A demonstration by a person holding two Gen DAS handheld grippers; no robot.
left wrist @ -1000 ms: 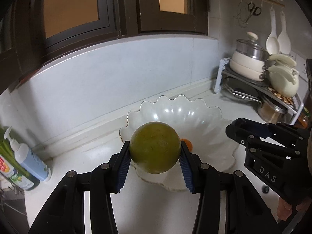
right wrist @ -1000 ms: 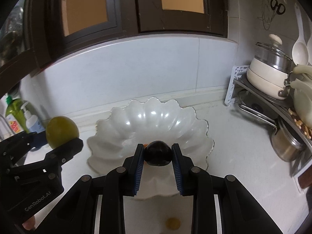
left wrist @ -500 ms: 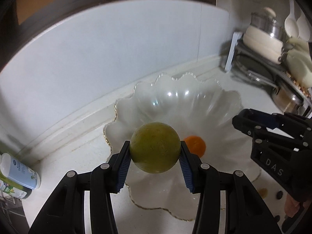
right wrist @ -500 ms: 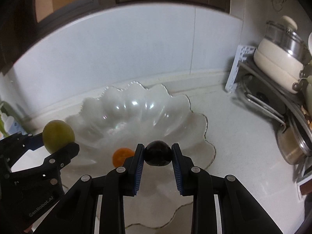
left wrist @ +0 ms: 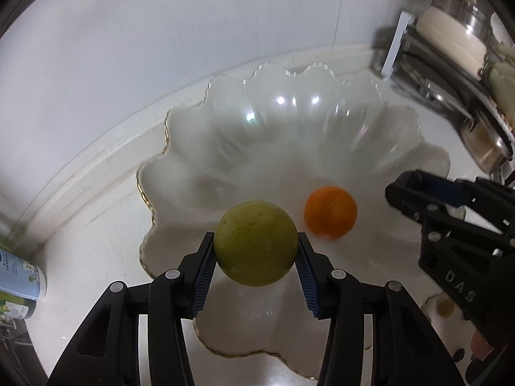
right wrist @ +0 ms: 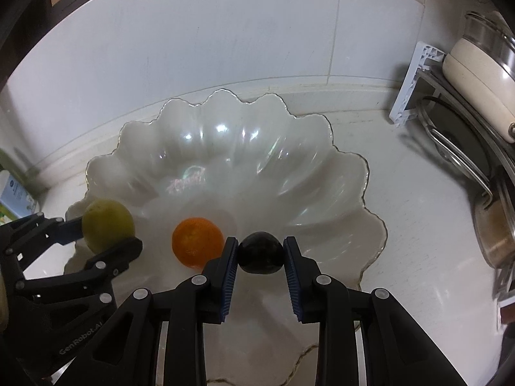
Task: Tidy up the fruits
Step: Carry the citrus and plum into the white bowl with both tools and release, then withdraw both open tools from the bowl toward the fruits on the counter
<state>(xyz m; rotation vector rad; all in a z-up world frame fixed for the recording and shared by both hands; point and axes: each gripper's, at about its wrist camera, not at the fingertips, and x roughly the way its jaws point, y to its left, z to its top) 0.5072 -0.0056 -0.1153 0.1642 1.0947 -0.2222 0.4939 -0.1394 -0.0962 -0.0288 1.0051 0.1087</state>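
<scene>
So far just 1 orange sits in the big scalloped bowl. The left gripper is clamped on a green fruit and the right gripper is pinching a small dark fruit. Both hang over the bowl's near side, so 2 drops are left. Nothing really blocks the way, though the orange is close. Pots on a rack stand off right, bottles left, and a tiny yellowish bit lies on the counter.

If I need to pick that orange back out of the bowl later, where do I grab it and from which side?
Take the orange across its widest middle, coming straight down from above. It is a round ball lying loose on the bowl's floor, and the flared scalloped walls would probably block a sideways approach. Both tongs are full now: the left tongs hold a green fruit, the right tongs a dark fruit.
</scene>
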